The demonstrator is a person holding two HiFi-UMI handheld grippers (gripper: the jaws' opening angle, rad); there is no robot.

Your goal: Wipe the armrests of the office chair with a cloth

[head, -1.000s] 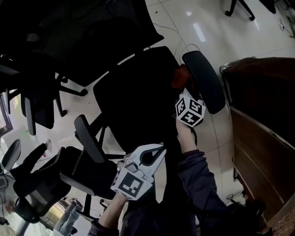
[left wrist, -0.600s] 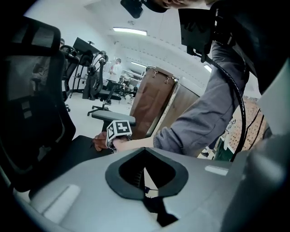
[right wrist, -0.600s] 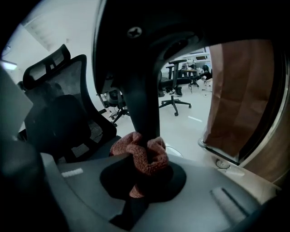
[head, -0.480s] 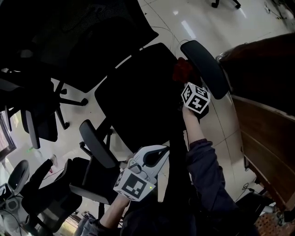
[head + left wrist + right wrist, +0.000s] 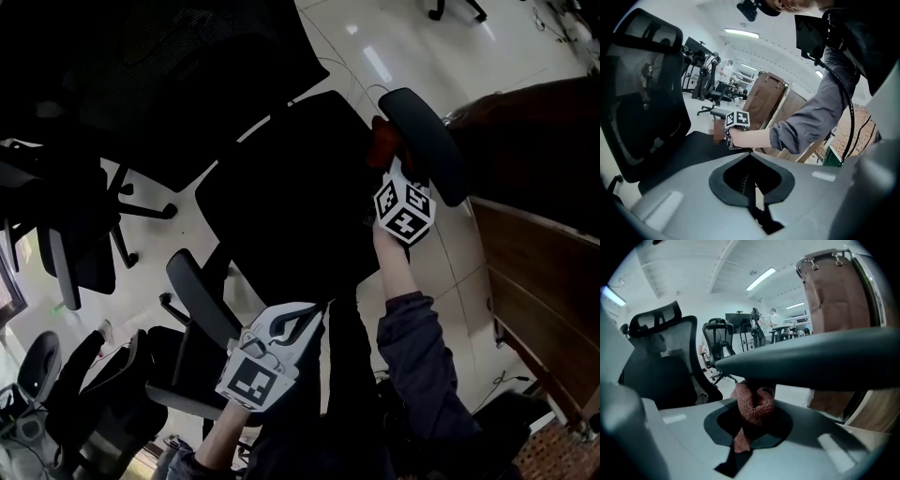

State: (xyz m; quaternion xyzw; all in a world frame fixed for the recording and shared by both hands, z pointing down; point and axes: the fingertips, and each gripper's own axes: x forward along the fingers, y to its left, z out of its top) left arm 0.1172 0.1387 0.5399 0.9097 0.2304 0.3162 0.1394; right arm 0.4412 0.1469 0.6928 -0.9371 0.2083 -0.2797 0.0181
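Note:
A black office chair has its seat [image 5: 281,197] in the middle of the head view. Its right armrest [image 5: 427,141] runs along the seat's right side and its left armrest [image 5: 202,300] along the lower left. My right gripper [image 5: 387,159] is shut on a red-brown cloth [image 5: 382,139], which presses against the inner underside of the right armrest. In the right gripper view the bunched cloth [image 5: 753,404] sits between the jaws, just under the dark armrest [image 5: 811,362]. My left gripper [image 5: 298,317] hangs shut and holding nothing over the seat's near edge.
A brown wooden cabinet [image 5: 534,244] stands close on the right of the armrest. The chair's mesh backrest [image 5: 642,93] rises at the left. Other black chairs [image 5: 75,234] crowd the left side. Glossy white floor [image 5: 394,47] lies beyond.
My right gripper and the cloth have shifted a little farther along the right armrest. The left gripper has dropped slightly toward the lower left.

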